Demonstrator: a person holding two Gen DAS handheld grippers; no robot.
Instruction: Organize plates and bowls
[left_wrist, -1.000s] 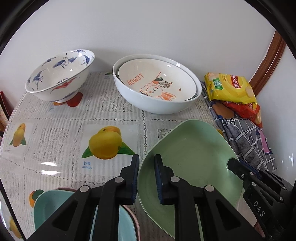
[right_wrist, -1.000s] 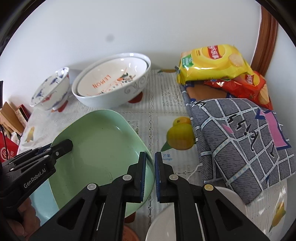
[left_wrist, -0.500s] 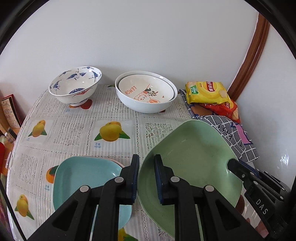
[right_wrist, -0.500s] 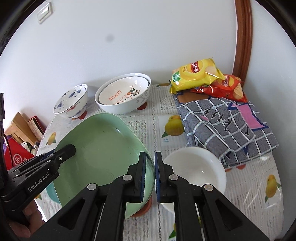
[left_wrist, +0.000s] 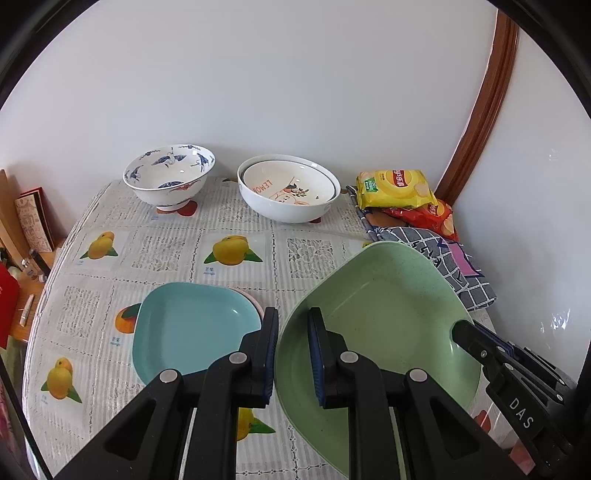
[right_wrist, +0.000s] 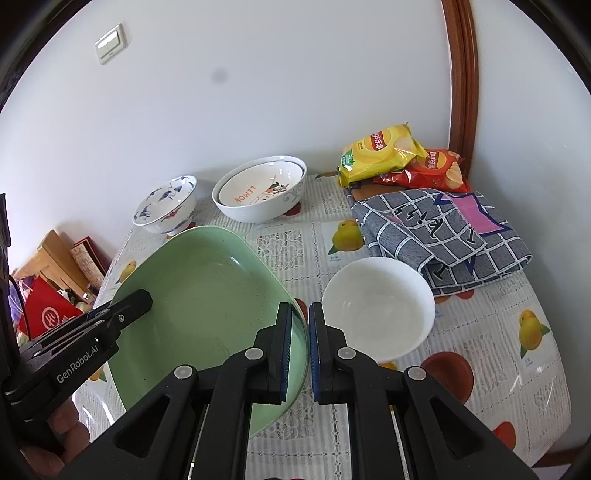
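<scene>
The green plate (left_wrist: 384, 317) is being held up above the table (left_wrist: 166, 247), gripped from two opposite edges. The left gripper (left_wrist: 291, 350) is pinching the plate's left rim, one finger inside the dish and one outside. The right gripper (right_wrist: 300, 345) is clamping the plate's right rim the same way, its fingers nearly together with only the thin edge between them. Both grips are clenched on the plate.

Taking the green plate as the landmark: just to its left, lying on the table, a blue plate (left_wrist: 195, 328) is sitting on top of a pink one (left_wrist: 255, 301), of which only a sliver is showing. Just to the plate's right, a plain white bowl (right_wrist: 376, 306) is standing on the tablecloth. Beyond the plate, against the wall, a big white bowl (left_wrist: 288, 203) is holding a smaller bowl with "LEMON" lettering (left_wrist: 284, 182) nested inside it. Left of those two, also beyond the plate, a blue-patterned bowl (left_wrist: 168, 177) is standing alone. Beyond the plate to its right, a folded checked cloth (right_wrist: 443, 236) is lying with a yellow chip bag (right_wrist: 380, 151) and a red chip bag (right_wrist: 432, 168) behind it.
</scene>
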